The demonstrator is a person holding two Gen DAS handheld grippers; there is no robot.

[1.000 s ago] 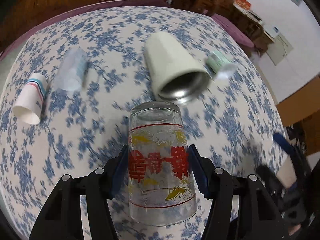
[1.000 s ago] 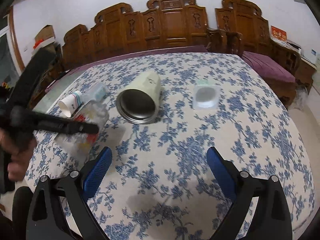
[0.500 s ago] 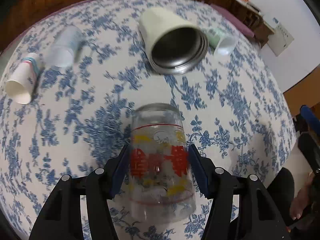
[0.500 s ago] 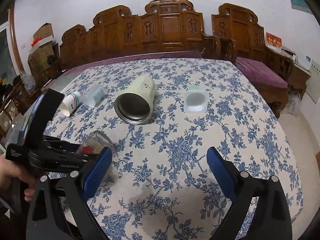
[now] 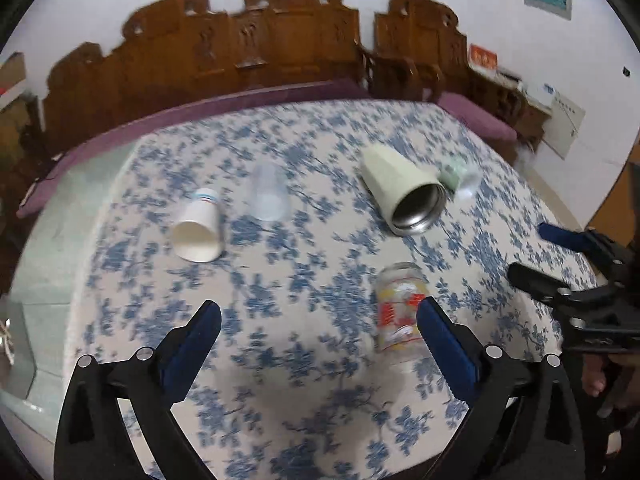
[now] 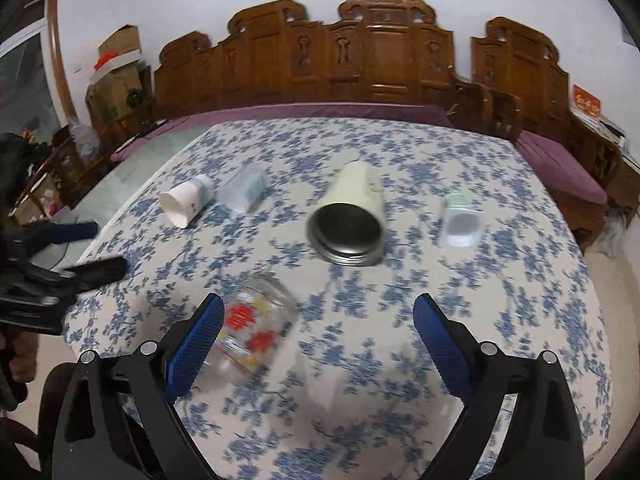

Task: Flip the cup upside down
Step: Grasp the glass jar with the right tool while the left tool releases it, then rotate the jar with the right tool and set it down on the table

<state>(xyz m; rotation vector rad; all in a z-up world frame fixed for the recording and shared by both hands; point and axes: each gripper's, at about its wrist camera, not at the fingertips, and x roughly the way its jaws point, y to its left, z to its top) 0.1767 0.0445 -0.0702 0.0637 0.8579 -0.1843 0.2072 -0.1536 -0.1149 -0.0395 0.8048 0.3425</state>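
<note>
A clear glass cup with red and yellow print [image 5: 400, 312] stands upside down on the blue-flowered tablecloth [image 5: 320, 280], base up, free of both grippers. It also shows in the right wrist view [image 6: 252, 332]. My left gripper [image 5: 320, 332] is open and empty, pulled back, the cup just inside its right finger. My right gripper [image 6: 316, 336] is open and empty, the cup by its left finger. The right gripper also shows at the right edge of the left wrist view [image 5: 560, 264], and the left gripper at the left edge of the right wrist view [image 6: 76, 248].
A cream metal-lined cup [image 5: 404, 196] lies on its side mid-table. A white paper cup [image 5: 198, 232], a clear plastic cup [image 5: 268, 196] and a small green-capped cup [image 5: 458, 174] also lie there. A carved wooden bench [image 6: 360, 60] stands behind the table.
My left gripper has let go of the glass cup, opened wide and drawn back. The cup now stands upside down on the table. Both views have shifted.
</note>
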